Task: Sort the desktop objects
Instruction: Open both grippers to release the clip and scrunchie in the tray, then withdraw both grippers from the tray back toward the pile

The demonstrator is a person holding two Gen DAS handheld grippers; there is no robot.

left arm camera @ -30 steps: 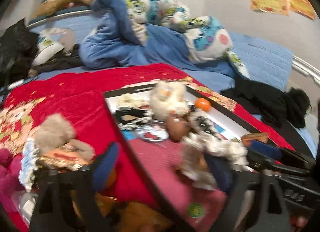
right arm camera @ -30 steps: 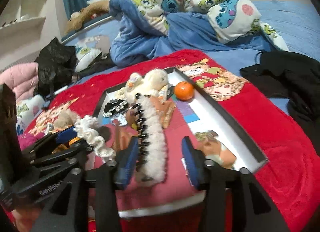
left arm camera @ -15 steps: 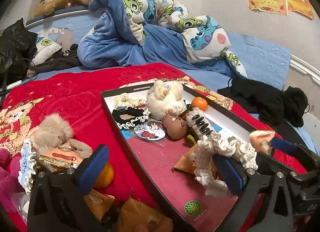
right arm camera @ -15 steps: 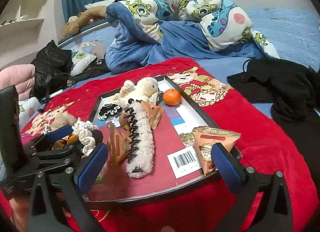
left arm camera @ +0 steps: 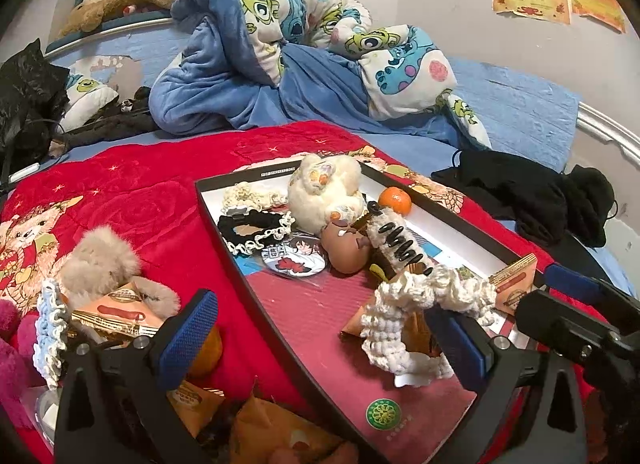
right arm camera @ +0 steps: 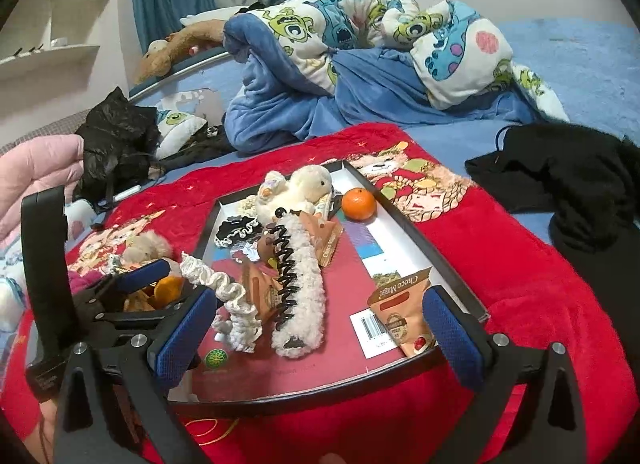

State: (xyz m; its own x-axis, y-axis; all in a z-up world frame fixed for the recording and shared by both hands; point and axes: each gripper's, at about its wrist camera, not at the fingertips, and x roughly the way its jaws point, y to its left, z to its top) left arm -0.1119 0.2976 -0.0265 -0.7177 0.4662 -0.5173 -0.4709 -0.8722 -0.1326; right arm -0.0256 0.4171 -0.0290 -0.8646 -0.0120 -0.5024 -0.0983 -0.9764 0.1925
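At centre frame in both views lies the tray (right arm camera: 416, 232), black-rimmed, on a red blanket (right arm camera: 520, 264). It holds a fluffy claw clip (right arm camera: 300, 296), a cream scrunchie (right arm camera: 236, 304), a plush (right arm camera: 296, 188), an orange (right arm camera: 359, 204), a black scrunchie (left arm camera: 252, 228), a badge (left arm camera: 294, 258) and a snack packet (right arm camera: 400, 312) at lower right. Both tools stand wide with nothing between the jaws: right gripper (right arm camera: 316, 340) before the tray's near edge, left gripper (left arm camera: 320, 336) over its left rim, the cream scrunchie lying just by its right pad. Judged step: between placements, choosing the next item. At lower left of the left view an unsorted heap remains on the blanket: a fur pompom (left arm camera: 100, 264), a second orange (left arm camera: 206, 348), more packets (left arm camera: 116, 316). The next move probably calls for reaching there, closing on one item without snagging its neighbours. The heap's lower part is cut off by the gripper body; the items beneath the clip are hard to make out.
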